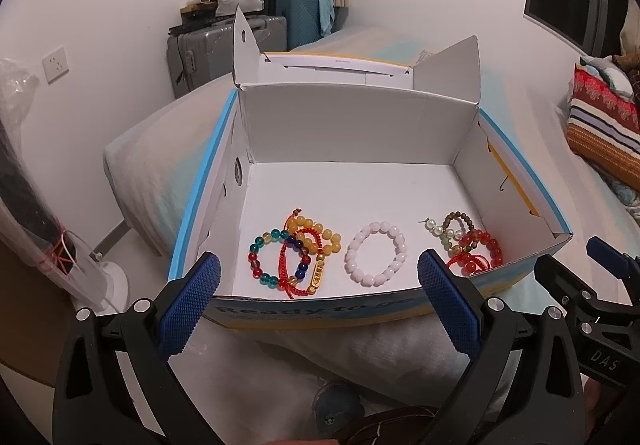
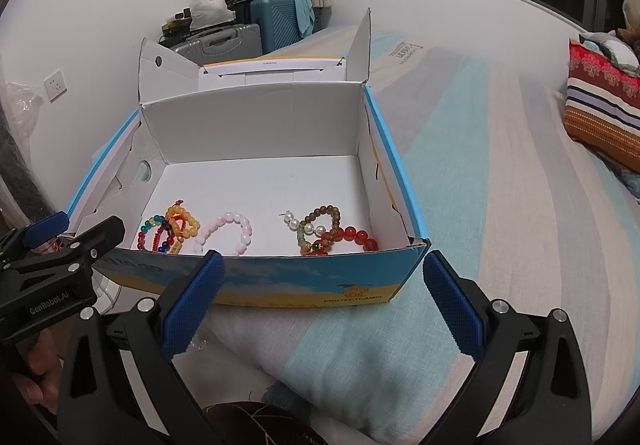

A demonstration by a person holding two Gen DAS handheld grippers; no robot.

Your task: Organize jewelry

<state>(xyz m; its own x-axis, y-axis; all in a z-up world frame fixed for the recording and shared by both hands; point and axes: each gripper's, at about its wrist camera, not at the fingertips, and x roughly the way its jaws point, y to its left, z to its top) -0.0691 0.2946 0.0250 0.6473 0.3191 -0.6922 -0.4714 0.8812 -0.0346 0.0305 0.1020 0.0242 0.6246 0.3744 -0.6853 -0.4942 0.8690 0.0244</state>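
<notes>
An open white cardboard box with blue and yellow printed sides (image 1: 344,133) sits on a bed with a pale blue and white striped sheet (image 2: 500,165), its lid flaps standing up at the back. All the jewelry lies on the box floor, toward the near wall. At the left is a tangle: a bracelet of multicoloured glass beads (image 1: 272,259), a bracelet of amber-yellow beads (image 1: 320,233) and a red woven cord with a gold tag (image 1: 310,273), overlapping one another. In the middle, apart from both clusters, lies a pale pink bead bracelet (image 1: 376,255). At the right is a second heap: a short string of white pearls (image 2: 296,225), a brown wooden bead bracelet (image 2: 324,219) and a red-orange bead bracelet (image 2: 360,239), touching.

The left claw (image 1: 318,291) hovers just in front of the near wall, fingers wide apart and holding nothing. The right claw (image 2: 322,293) hovers likewise before the box's near right corner, fingers spread, empty.
</notes>
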